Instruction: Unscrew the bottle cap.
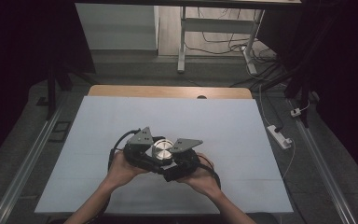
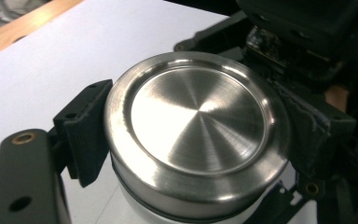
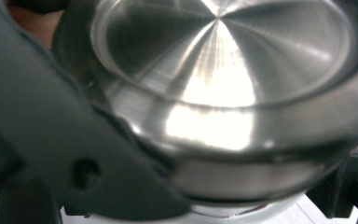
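Gripping a steel lid from both sides

Standing upright near the front middle of the white table cover [image 1: 177, 116], the container shows a brushed steel lid [image 2: 198, 123] on top and a pale body [image 2: 140, 210] just under its rim. Its long axis runs straight up, so the lid faces the high camera as a bright disc [image 1: 161, 148].

Both tools meet at that lid. The left gripper [image 1: 145, 150] comes in from the person's left, its black pads pressed against opposite sides of the lid's rim, clamped down on it. The right gripper [image 1: 179, 156] comes in from the right and is likewise closed as far as it goes; in its own view one dark jaw lies hard against the rim of the lid [image 3: 223, 93], though whether it grips the lid or the body just below is hard to tell.

With the axis vertical and both hands equally near, any twist would likely turn about that upright line, one tool steadying while the other rotates.
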Motion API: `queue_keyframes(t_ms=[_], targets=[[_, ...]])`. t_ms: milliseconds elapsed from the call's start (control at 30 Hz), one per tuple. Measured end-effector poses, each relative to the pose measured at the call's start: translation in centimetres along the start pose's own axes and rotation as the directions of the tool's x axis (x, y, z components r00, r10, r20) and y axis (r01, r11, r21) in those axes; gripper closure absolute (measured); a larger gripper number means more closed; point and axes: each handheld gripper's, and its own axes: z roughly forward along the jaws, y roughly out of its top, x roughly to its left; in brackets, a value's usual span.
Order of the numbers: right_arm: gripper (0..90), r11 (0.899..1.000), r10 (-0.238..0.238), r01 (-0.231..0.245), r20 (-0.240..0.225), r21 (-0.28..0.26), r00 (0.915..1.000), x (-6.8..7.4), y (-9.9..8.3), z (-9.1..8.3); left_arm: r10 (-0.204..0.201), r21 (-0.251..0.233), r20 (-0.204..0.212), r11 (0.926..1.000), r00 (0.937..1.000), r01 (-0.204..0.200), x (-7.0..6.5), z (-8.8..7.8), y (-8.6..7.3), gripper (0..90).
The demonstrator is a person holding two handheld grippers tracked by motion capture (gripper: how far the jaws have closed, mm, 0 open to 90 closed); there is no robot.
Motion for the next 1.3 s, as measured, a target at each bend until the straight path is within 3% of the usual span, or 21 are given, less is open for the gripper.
queue_keyframes(t_ms=[167,500,1300], targets=[[15.1,1.000,0.009,-0.008,0.019,-0.003,0.9998,0.0,0.0,0.1,-0.018,-0.024,-0.011,0.9996,0.9998,0.018,0.0,-0.4,0.2,18.9],[15.1,1.000,-0.005,0.005,0.030,-0.008,0.9995,-0.4,-0.1,-0.1,-0.021,-0.029,-0.020,0.9994,0.9996,0.021,0.2,-1.2,0.4,18.9],[15.1,1.000,0.007,-0.006,0.067,-0.018,0.9977,-2.3,-0.3,-1.1,0.003,-0.030,0.015,0.9995,0.9999,-0.002,-0.4,-2.9,0.6,18.9]])
